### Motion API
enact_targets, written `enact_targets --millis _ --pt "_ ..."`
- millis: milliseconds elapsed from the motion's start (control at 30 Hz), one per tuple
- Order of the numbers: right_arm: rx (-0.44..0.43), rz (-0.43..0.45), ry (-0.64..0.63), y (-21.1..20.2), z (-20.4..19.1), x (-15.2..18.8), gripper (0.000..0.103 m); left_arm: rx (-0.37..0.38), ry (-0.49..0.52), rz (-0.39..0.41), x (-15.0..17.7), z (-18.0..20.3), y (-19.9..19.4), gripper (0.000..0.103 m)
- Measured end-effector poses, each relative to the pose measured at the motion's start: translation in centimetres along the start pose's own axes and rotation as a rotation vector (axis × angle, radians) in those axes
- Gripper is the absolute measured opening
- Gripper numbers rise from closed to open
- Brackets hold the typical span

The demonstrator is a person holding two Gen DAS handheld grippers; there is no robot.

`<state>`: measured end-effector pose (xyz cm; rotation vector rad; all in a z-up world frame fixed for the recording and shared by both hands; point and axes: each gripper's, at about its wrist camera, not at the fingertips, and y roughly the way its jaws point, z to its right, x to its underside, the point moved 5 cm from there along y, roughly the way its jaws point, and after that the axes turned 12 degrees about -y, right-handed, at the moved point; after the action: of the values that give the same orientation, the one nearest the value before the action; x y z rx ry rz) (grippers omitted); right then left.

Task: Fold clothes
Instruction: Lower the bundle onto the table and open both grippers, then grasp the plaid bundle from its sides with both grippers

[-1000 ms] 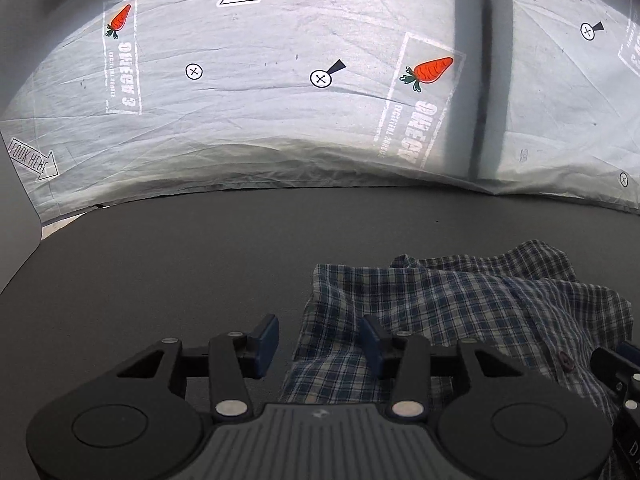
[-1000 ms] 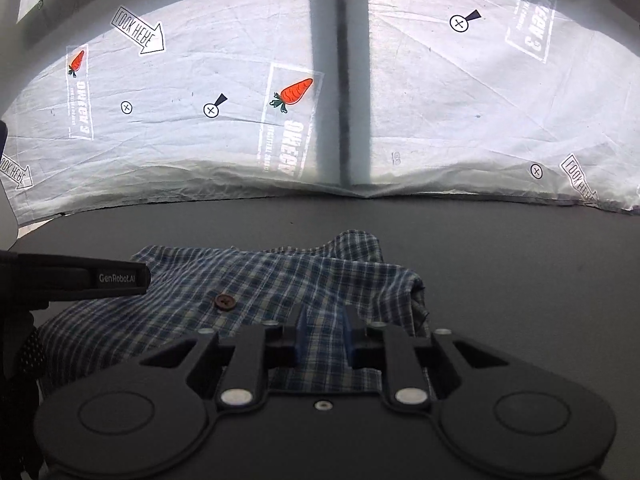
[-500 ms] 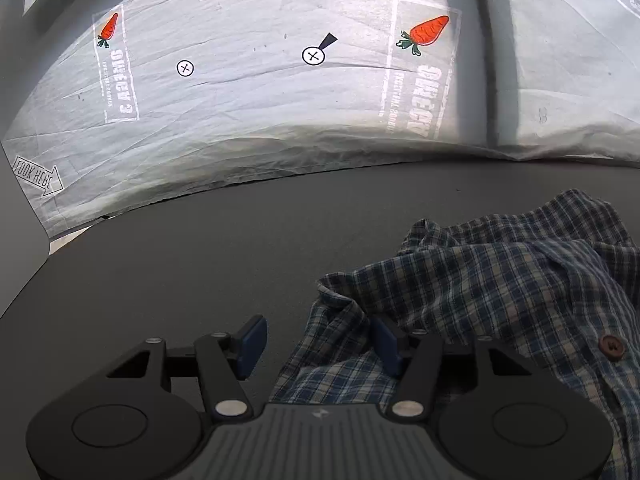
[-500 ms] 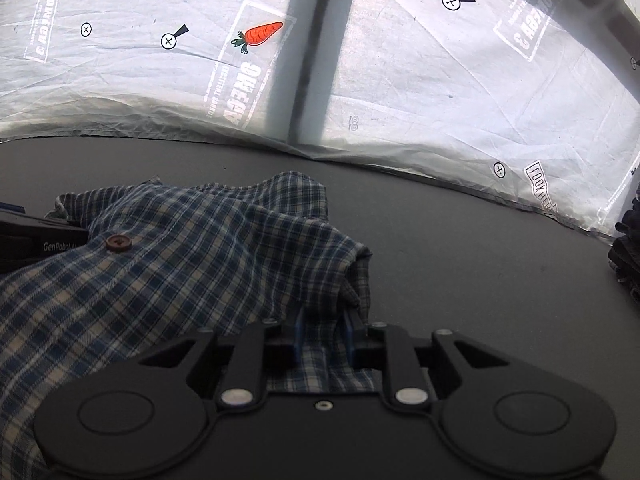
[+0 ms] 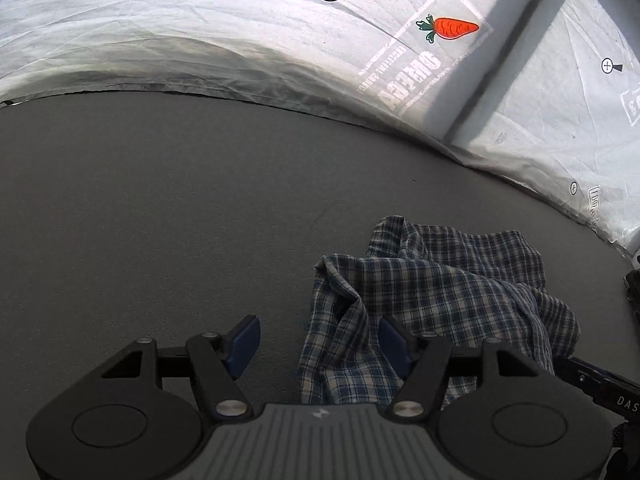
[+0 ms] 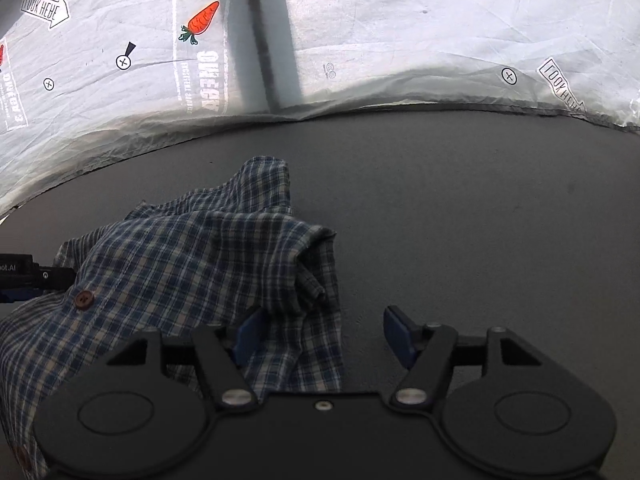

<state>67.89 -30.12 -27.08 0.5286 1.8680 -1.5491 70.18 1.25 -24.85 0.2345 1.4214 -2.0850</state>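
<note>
While the left gripper (image 5: pixel 318 342) points down at the dark grey table (image 5: pixel 160 208), its jaws stand wide apart, having just been opening. A hem of the plaid shirt (image 5: pixel 444 292) lies between the blue pads, nearer the right-hand pad (image 5: pixel 390 340); neither pad presses on the cloth, so nothing is held. In the left wrist view the shirt sits in a rumpled heap on the table, to the right of the gripper's centre line, with one pointed fold rising toward the far edge. Behind the table hangs a wrinkled white sheet (image 5: pixel 200 32) printed with a carrot (image 5: pixel 450 28) and target marks. At the lower right edge of this view a black bar of the other tool shows beside the cloth.

In the right wrist view the same shirt (image 6: pixel 192 264) lies left of centre, a brown button (image 6: pixel 84 300) showing on its near left part. The right gripper (image 6: pixel 322 340) also has its jaws wide apart, having just been opening. The shirt's right-hand edge lies between the pads, close against the left pad (image 6: pixel 248 330), and the right pad stands clear over bare table (image 6: pixel 480 220). No cloth is clamped. The printed sheet (image 6: pixel 400 32) with its carrot (image 6: pixel 202 20) closes the background.
</note>
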Motion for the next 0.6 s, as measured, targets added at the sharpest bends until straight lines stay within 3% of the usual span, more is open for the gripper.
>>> enact_targets --millis 167,300,500,567,600 --pt "-0.164 0.048 0.059 -0.2 1.4 -1.7 0.072 0.091 0.06 -0.082 -0.4 0.2 1.2 0.072" --pt "-0.198 0.02 0.043 1.8 1.4 -2.0 0.072 0.112 0.095 -0.07 -0.8 1.5 2.3 0.079" --pt "-0.239 0.021 0.01 4.3 0.3 -2.4 0.075 0.163 0.156 -0.078 -1.4 3.5 3.8 0.081" --pt "-0.255 0.021 0.01 4.8 0.0 -2.7 0.071 0.181 0.154 -0.085 -1.6 3.5 3.9 0.081" --pt "-0.272 0.016 0.015 5.0 -0.1 -2.8 0.064 0.19 0.151 -0.09 -1.7 3.5 3.9 0.08"
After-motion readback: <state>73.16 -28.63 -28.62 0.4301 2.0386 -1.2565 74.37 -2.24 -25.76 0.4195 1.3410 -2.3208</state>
